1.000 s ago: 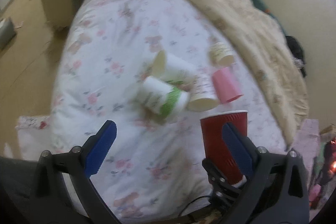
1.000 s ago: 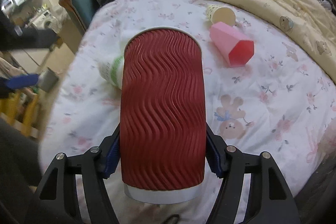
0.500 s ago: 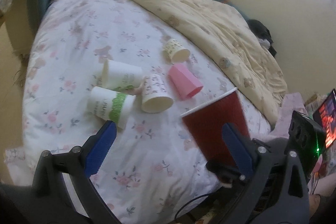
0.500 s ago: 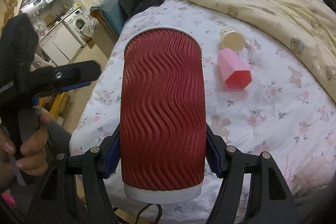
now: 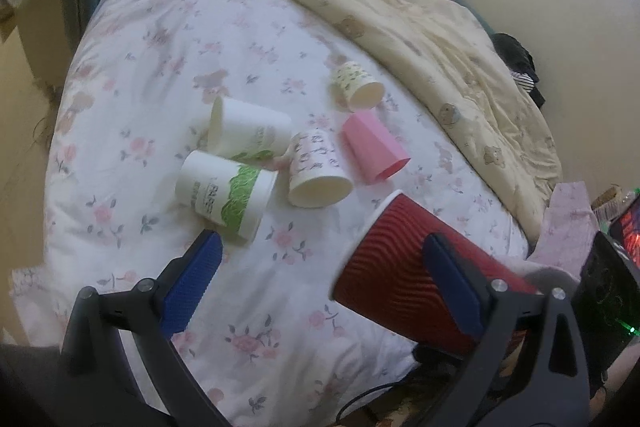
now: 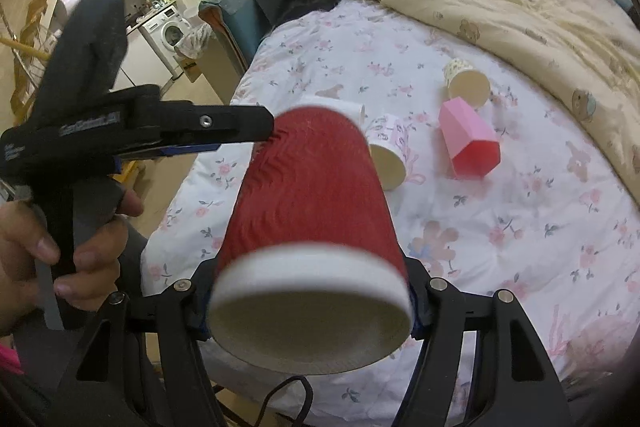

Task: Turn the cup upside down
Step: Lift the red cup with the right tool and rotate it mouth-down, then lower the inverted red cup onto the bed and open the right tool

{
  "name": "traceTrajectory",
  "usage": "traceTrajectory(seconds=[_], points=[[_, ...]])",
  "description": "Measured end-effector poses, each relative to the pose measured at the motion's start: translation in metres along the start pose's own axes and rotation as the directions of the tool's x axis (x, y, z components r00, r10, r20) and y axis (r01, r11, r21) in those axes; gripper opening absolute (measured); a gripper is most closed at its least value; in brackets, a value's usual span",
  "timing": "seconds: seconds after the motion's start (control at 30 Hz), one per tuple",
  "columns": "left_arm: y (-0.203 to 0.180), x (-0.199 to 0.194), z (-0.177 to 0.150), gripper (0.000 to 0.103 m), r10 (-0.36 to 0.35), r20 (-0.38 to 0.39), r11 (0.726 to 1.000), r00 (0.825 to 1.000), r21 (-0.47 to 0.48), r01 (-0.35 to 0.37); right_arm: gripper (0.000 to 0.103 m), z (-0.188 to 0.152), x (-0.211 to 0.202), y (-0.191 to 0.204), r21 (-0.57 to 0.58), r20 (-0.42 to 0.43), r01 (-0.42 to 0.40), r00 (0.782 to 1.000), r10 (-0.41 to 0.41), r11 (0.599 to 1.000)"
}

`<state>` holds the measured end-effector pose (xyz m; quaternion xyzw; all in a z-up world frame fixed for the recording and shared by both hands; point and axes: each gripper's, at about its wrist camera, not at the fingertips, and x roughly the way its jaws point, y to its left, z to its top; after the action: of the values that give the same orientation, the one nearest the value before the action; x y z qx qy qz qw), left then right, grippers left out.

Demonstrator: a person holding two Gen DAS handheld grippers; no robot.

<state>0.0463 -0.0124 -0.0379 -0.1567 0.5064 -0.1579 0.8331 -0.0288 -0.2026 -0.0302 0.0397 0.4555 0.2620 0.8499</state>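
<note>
Red ribbed cup (image 6: 308, 227) is now tipping in the right gripper (image 6: 308, 301) – clamped, flip starting – left gripper (image 5: 320, 291) hanging wide, one finger nearing its far end.

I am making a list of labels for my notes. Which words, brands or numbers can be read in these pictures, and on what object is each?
No text can be read for certain.
White cup with green band: dark letters along its side, too blurred.
Left claw: raised lettering on its side, right wrist view, too blurred.
Patterned cup: small dark marks, perhaps no letters.
Red cup: no text seen.
</note>
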Motion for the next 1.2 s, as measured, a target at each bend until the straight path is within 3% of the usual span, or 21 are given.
traceTrajectory(seconds=[0.33, 0.47, 0.57, 0.63, 0.87, 1.0, 1.1, 1.2], points=[[0.006, 0.005, -0.003, 0.099, 0.052, -0.022, 0.999, 0.998, -0.003, -0.052, 0.068, -0.001, -0.001, 0.002, -0.008, -0.001, 0.005, 1.0, -0.005, 1.0], [0.009, -0.007, 0.001, 0.099, 0.082, 0.019, 0.997, 0.996, -0.003, -0.082, 0.068, 0.004, -0.003, -0.003, 0.01, -0.017, 0.026, 1.0, -0.025, 1.0], [0.017, -0.023, 0.002, 0.099, 0.174, 0.08, 0.985, 0.981, -0.017, -0.173, 0.068, 0.016, -0.007, -0.01, -0.01, -0.086, 0.03, 0.996, -0.031, 0.999], [0.025, -0.027, 0.002, 0.099, 0.193, 0.086, 0.981, 0.977, -0.042, -0.19, 0.068, 0.024, -0.006, -0.013, -0.051, -0.149, 0.04, 0.988, -0.047, 0.998], [0.036, -0.031, -0.014, 0.1, 0.277, 0.053, 0.961, 0.959, -0.017, -0.277, 0.069, 0.054, 0.025, -0.011, -0.152, -0.403, 0.024, 0.911, -0.084, 0.988], [0.044, -0.029, -0.019, 0.103, 0.323, 0.026, 0.946, 0.946, -0.019, -0.323, 0.069, 0.064, 0.054, -0.007, -0.182, -0.478, 0.033, 0.87, -0.118, 0.983], [0.051, -0.03, -0.02, 0.103, 0.321, 0.009, 0.947, 0.947, -0.033, -0.321, 0.069, 0.067, 0.078, -0.005, -0.213, -0.534, 0.037, 0.833, -0.148, 0.976], [0.055, -0.03, -0.021, 0.103, 0.338, 0.002, 0.94, 0.941, -0.039, -0.338, 0.069, 0.069, 0.094, -0.002, -0.238, -0.561, 0.048, 0.809, -0.178, 0.97]])
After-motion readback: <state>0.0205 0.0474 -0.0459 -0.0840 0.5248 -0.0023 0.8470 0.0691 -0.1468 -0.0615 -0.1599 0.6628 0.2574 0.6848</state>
